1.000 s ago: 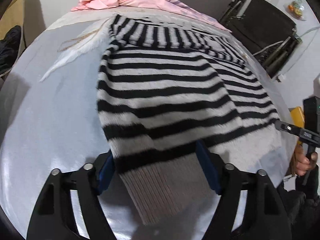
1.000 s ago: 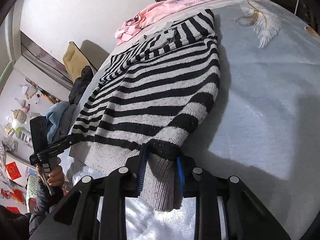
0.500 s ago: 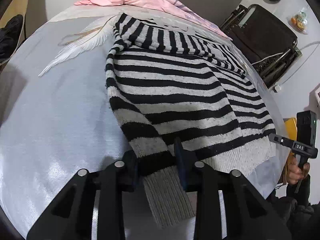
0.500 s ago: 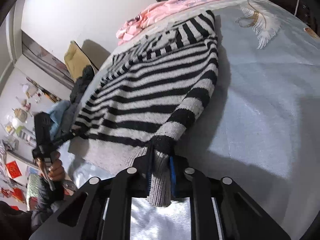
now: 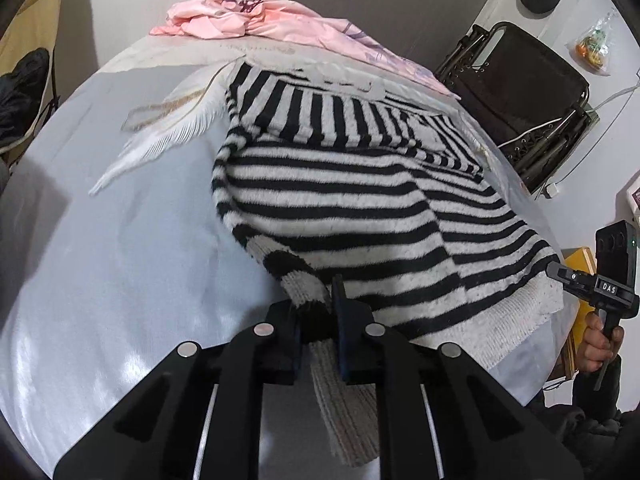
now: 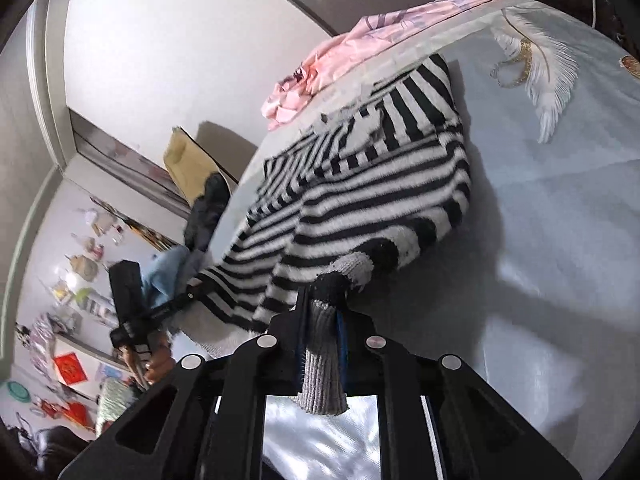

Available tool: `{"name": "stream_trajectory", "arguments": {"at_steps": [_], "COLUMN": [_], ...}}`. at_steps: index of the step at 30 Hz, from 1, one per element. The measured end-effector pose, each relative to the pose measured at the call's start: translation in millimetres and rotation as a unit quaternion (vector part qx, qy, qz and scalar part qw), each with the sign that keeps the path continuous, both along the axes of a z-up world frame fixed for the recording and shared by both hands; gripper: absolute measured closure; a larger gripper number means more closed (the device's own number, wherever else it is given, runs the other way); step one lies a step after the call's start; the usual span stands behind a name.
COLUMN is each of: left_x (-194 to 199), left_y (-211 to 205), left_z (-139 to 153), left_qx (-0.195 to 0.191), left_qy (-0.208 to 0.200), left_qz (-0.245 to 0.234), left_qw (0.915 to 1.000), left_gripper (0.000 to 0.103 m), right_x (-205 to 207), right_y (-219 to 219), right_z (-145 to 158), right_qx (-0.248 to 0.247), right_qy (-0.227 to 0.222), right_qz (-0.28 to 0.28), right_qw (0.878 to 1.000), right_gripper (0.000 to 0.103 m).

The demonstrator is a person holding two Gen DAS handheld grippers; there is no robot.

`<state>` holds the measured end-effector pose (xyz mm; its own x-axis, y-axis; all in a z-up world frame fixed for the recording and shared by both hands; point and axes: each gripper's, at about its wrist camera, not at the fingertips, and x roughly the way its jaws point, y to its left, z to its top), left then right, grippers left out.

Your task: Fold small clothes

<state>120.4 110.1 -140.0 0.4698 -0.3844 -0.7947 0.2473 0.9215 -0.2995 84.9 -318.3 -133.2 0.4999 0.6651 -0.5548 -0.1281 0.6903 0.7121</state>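
A black-and-white striped sweater (image 5: pixel 340 208) lies on a pale blue bedsheet (image 5: pixel 100 260). My left gripper (image 5: pixel 318 316) is shut on the grey ribbed cuff (image 5: pixel 344 392) of the near sleeve and lifts it off the sheet. My right gripper (image 6: pixel 322 320) is shut on the other sleeve's grey cuff (image 6: pixel 322 368), also raised; the sweater (image 6: pixel 360 200) bunches up behind it. Each gripper shows in the other's view: the right one at the sweater's hem (image 5: pixel 592 288), the left one at the far left (image 6: pixel 136 308).
A pink garment (image 5: pixel 260 28) lies crumpled at the far end of the bed, also in the right wrist view (image 6: pixel 360 56). A black folding chair (image 5: pixel 528 92) stands beside the bed on the right. A white feather print (image 6: pixel 548 68) marks the sheet.
Both grippers closed on the sleeve cuffs and lifted them. The sleeves now rise off the sheet and the sweater's sides bunch inward.
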Motion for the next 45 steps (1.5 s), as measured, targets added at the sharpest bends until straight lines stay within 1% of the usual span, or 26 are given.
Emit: {"name": "stream_trajectory", "arguments": {"at_steps": [6, 15, 23, 27, 30, 33, 35, 36, 37, 39, 40, 41, 42, 43, 45], "left_x": [22.1, 60.8, 101.7, 127.4, 151.9, 178.6, 195.7, 202.3, 210.4, 222.0, 227.3, 229.5, 229.3, 227.6, 225.3], "left_y": [-6.3, -12.7, -23.8, -31.1, -34.6, -36.9, -39.8, -40.5, -41.0, -39.4, -39.1, -39.1, -39.1, -39.5, -40.6], "left_z": [15.7, 38.5, 52.7, 56.4, 52.3, 41.2, 29.6, 23.2, 13.5, -6.1, -18.0, -24.8, -27.6, -26.2, -22.9], "left_qx": [0.001, 0.003, 0.014, 0.026, 0.029, 0.032, 0.041, 0.045, 0.051, 0.049, 0.048, 0.048, 0.047, 0.048, 0.051], "left_qy": [-0.008, -0.026, -0.033, -0.038, -0.031, -0.016, -0.004, 0.002, 0.011, 0.038, 0.054, 0.062, 0.06, 0.054, 0.053], "left_qz": [0.001, 0.003, -0.001, -0.003, 0.004, 0.012, 0.017, 0.019, 0.023, 0.03, 0.033, 0.036, 0.04, 0.041, 0.04], "left_qw": [1.0, 0.9997, 0.9993, 0.9989, 0.9991, 0.9993, 0.999, 0.9988, 0.9983, 0.9976, 0.9968, 0.9963, 0.9963, 0.9965, 0.9965], "left_gripper": [0.092, 0.092, 0.092, 0.092, 0.092, 0.092, 0.092, 0.092, 0.092, 0.092, 0.092, 0.09, 0.09, 0.09, 0.087], "right_x": [23.7, 67.7, 124.2, 156.6, 178.6, 197.9, 208.4, 209.9, 210.8, 209.1, 208.0, 206.3, 204.6, 200.8, 191.0], "right_y": [-4.4, -9.7, -18.2, -22.2, -23.7, -24.8, -25.5, -25.3, -25.9, -26.5, -27.7, -30.0, -32.2, -37.0, -45.1], "right_z": [9.1, 21.6, 26.6, 16.6, 2.4, -19.6, -43.0, -49.5, -55.4, -54.2, -52.3, -50.5, -48.6, -44.3, -34.4], "right_qx": [0.015, 0.022, 0.02, 0.021, 0.019, -0.001, -0.003, -0.002, 0.003, 0.006, 0.011, 0.021, 0.031, 0.047, 0.056], "right_qy": [-0.005, -0.006, -0.001, 0.012, 0.029, 0.056, 0.086, 0.094, 0.098, 0.094, 0.093, 0.092, 0.09, 0.082, 0.063], "right_qz": [-0.01, -0.023, -0.043, -0.06, -0.076, -0.095, -0.103, -0.105, -0.107, -0.107, -0.104, -0.103, -0.103, -0.105, -0.112], "right_qw": [1.0, 0.999, 0.999, 0.998, 0.997, 0.994, 0.991, 0.99, 0.989, 0.99, 0.99, 0.99, 0.99, 0.99, 0.99], "right_gripper": [0.09, 0.09, 0.09, 0.09, 0.09, 0.09, 0.09, 0.09, 0.091, 0.09, 0.087, 0.086, 0.08, 0.07, 0.059]}}
